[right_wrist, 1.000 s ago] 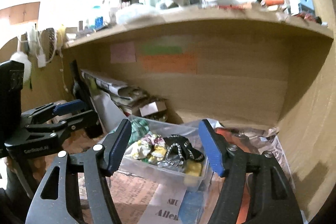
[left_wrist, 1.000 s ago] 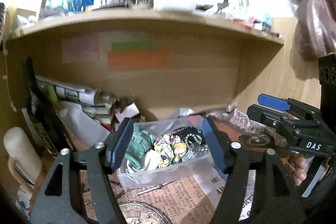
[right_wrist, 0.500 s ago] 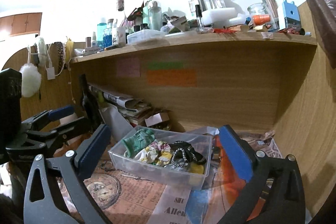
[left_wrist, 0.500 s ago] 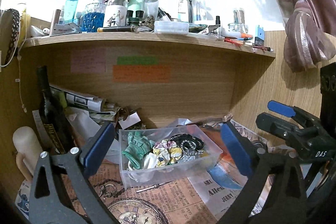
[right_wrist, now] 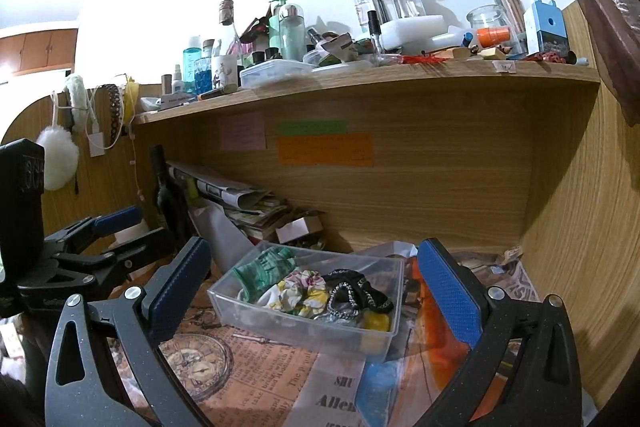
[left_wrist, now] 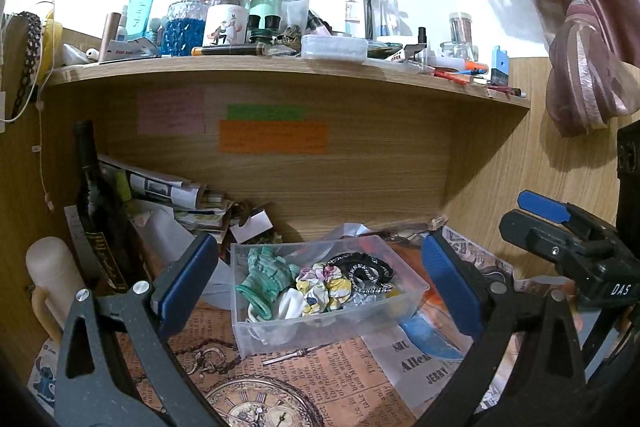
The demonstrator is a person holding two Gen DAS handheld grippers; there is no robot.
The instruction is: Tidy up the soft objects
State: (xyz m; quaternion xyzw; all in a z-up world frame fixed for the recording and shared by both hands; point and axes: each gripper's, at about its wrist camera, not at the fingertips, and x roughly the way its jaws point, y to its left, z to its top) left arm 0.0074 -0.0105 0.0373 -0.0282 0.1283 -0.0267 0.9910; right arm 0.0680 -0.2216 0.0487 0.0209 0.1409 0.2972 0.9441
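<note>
A clear plastic box (left_wrist: 256, 331) stands on the newspaper-covered desk under a wooden shelf; it also shows in the right wrist view (right_wrist: 240, 311). It holds soft scrunchies: a green one (left_wrist: 266, 277), a floral yellow one (left_wrist: 324, 287) and a black one (left_wrist: 366, 269). My left gripper (left_wrist: 320, 275) is open and empty, held back from the box with its jaws wide on either side. My right gripper (right_wrist: 316, 279) is open and empty too, back from the box. Each gripper shows at the edge of the other's view.
A dark bottle (left_wrist: 96, 211) and rolled newspapers (left_wrist: 160, 187) lean at the back left. A white cylinder (left_wrist: 52, 275) stands far left. The upper shelf (left_wrist: 280, 67) is crowded with bottles and jars. A wooden side wall (right_wrist: 580, 227) closes the right; a curtain (left_wrist: 580, 67) hangs there.
Both grippers have pulled back and up from the box, and their jaws have opened wider. The box and scrunchies stay in place.
</note>
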